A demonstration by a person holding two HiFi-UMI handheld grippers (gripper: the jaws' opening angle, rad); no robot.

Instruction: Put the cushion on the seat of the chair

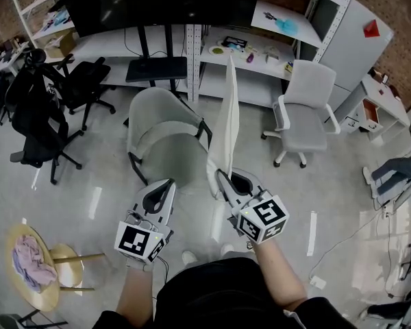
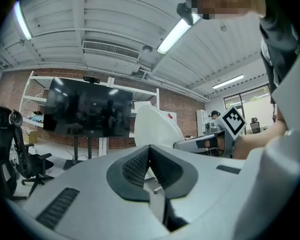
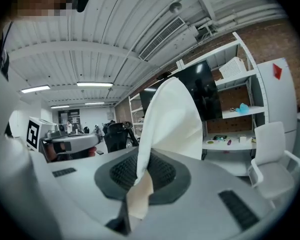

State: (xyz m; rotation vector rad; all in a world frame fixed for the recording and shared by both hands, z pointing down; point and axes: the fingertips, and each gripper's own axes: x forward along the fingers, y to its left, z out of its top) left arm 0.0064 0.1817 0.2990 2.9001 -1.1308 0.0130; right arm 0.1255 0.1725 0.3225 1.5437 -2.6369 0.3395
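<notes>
Currently the right hand-held gripper has its jaws pinched narrow on the lower corner of the white cushion. The cushion stands upright and edge-on from that grip, in the air at the right side of the grey chair. It is off the seat, which lies bare. In the right gripper view the fabric runs down between the dark ribbed pads, and the rest of the cushion rises above them. The left hand-held gripper hangs just in front of the chair's seat, beside the right one, with its jaws together and nothing between them; its own view shows the pads meeting. Both grippers sit on the near side of the chair, between it and the person's body. A white office chair stands to the right of the grey chair, well apart from it. Black office chairs stand to the grey chair's left. Nearer than the chair and to its left, a round wooden tabletop carries a pink cloth.
</notes>
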